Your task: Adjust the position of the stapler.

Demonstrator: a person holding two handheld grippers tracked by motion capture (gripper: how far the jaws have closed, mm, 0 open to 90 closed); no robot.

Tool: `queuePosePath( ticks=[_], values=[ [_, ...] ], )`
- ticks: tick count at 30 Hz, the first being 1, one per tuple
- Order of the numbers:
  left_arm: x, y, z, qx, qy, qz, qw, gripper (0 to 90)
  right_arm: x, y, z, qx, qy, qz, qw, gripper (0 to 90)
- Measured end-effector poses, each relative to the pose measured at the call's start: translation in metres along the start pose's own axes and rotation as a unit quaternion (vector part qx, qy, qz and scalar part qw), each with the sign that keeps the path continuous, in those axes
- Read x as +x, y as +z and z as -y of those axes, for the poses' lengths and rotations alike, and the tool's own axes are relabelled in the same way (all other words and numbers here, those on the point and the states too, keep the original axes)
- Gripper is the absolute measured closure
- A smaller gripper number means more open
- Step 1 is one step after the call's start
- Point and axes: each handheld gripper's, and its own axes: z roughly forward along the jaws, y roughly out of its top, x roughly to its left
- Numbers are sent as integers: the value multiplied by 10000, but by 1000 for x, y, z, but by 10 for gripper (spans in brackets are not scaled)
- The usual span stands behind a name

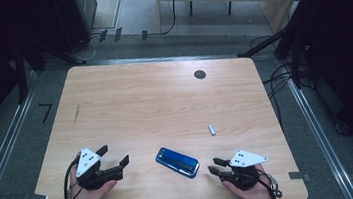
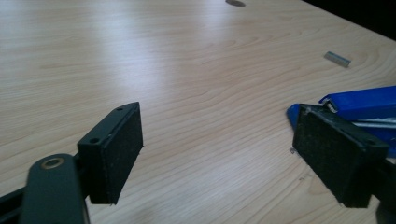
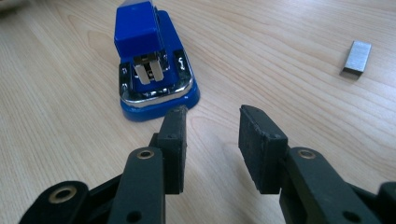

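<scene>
Two grippers rest near the table's (image 1: 154, 97) near edge, with a blue stapler (image 1: 177, 162) lying flat between them. Left gripper (image 1: 115, 156): jaws wide apart, nothing between them, stapler just to its right. Right gripper (image 1: 214, 166): jaws partly apart, empty, pointing at the stapler's end, close but not touching. Farther right lies a staple block (image 1: 211, 129), apart from the stapler.

Wooden table (image 1: 139, 98): stapler (image 1: 177, 162), staple strip (image 1: 211, 129)
</scene>
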Motion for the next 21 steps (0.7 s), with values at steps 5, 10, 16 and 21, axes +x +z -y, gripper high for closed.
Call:
queuePosePath(
  ticks=[5, 10, 16, 21],
  values=[
    [-16, 10, -4, -82, -73, 181, 9998, 292, 3, -1, 3, 52, -16, -93, 9999, 644],
    [-30, 17, -4, -89, -9, 383, 9992, 418, 8, 0, 3, 45, -39, -205, 9998, 657],
    [-52, 23, 0, 50, 203, 669, 9975, 591, 6, 6, -1, -60, 80, -236, 9997, 676],
    [-78, 28, 6, 164, 539, 779, 9954, 700, 10, 12, -4, -156, -16, -183, 9997, 710]
  ],
)
